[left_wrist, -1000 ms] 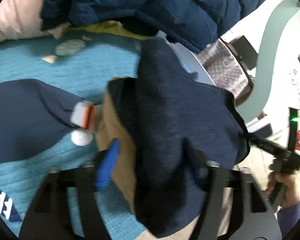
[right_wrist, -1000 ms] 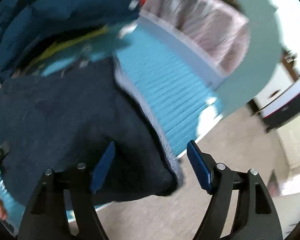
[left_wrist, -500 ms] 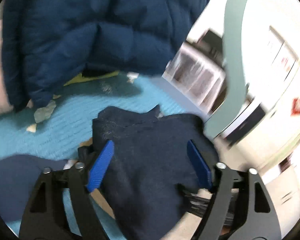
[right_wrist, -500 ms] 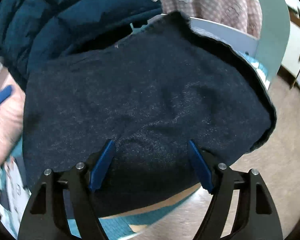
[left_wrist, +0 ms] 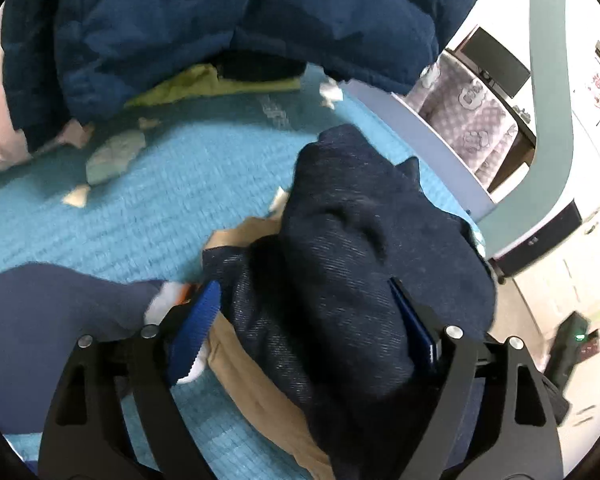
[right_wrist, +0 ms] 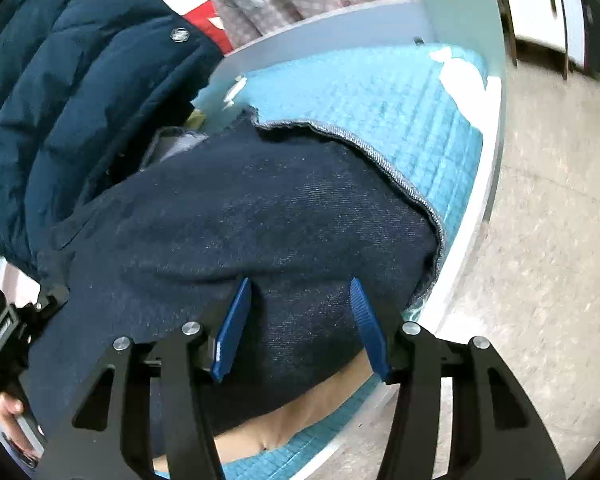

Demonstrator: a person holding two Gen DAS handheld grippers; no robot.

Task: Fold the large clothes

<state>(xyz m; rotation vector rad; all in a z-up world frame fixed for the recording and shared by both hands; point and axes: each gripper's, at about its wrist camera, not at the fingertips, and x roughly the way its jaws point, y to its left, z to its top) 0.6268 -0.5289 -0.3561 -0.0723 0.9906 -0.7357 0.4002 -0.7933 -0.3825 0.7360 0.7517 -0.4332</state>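
Observation:
A dark navy denim garment (left_wrist: 364, 240) lies bunched on the turquoise quilted bed cover (left_wrist: 172, 200), over a tan garment (left_wrist: 256, 392). My left gripper (left_wrist: 304, 324) is open, its blue pads straddling the bunched denim. In the right wrist view the same denim (right_wrist: 228, 216) spreads near the bed's edge. My right gripper (right_wrist: 300, 324) has its jaws part-closed around a fold of the denim; I cannot tell whether they pinch it. The tan garment (right_wrist: 296, 416) shows beneath.
A navy puffer jacket (left_wrist: 204, 20) is piled at the back of the bed, over a yellow-green cloth (left_wrist: 204, 84). Another navy garment (left_wrist: 52, 320) lies left. Paper scraps (left_wrist: 112, 156) dot the cover. The bed's white edge (right_wrist: 476, 208) borders the floor (right_wrist: 548, 264).
The left gripper has dropped back down over the bunched denim. The right gripper's jaws have narrowed around the denim, which has settled lower on the bed.

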